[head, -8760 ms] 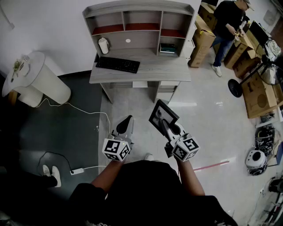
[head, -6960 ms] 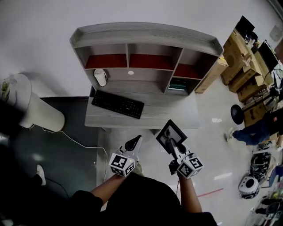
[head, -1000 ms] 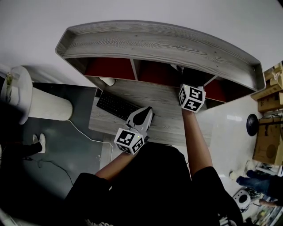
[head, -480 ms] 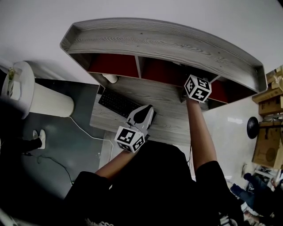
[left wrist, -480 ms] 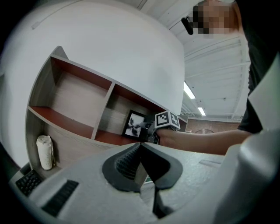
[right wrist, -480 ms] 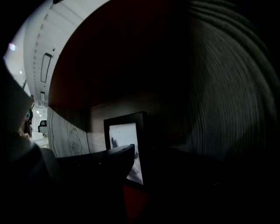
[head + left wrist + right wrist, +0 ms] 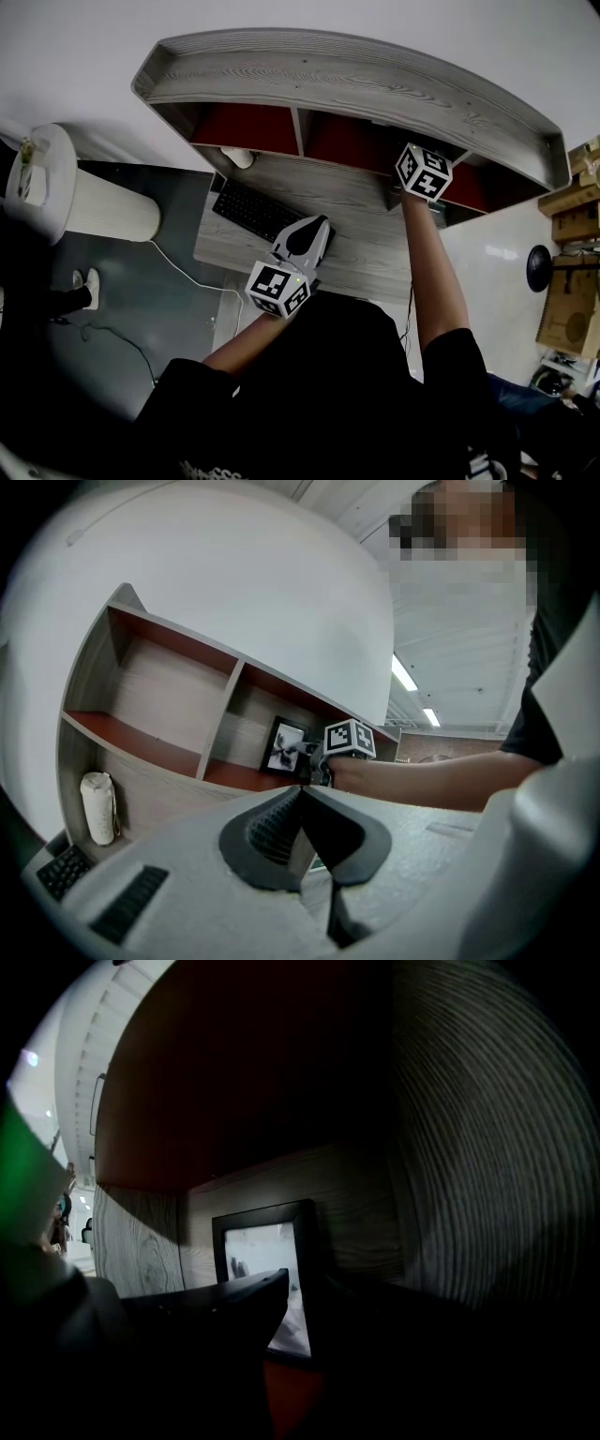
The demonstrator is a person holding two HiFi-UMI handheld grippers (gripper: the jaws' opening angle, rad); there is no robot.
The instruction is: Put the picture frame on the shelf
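Note:
The black picture frame (image 7: 284, 747) stands upright in the shelf's middle compartment, close to the back wall. In the right gripper view its right edge (image 7: 302, 1241) lies between my jaws, its lower edge down at the red shelf floor (image 7: 291, 1396). My right gripper (image 7: 298, 1283) is shut on the frame. From the head view only the gripper's marker cube (image 7: 424, 172) shows, the fingers being hidden under the shelf top (image 7: 356, 80). My left gripper (image 7: 314, 230) hovers over the desk, shut and holding nothing.
A black keyboard (image 7: 255, 212) lies on the grey desk (image 7: 366, 253). A white bottle (image 7: 97, 808) stands at the desk's back left. A white bin (image 7: 84, 202) is on the floor to the left, cardboard boxes (image 7: 567, 319) to the right.
My right gripper has pushed a little further into the shelf compartment with the frame. The left gripper has stayed where it was.

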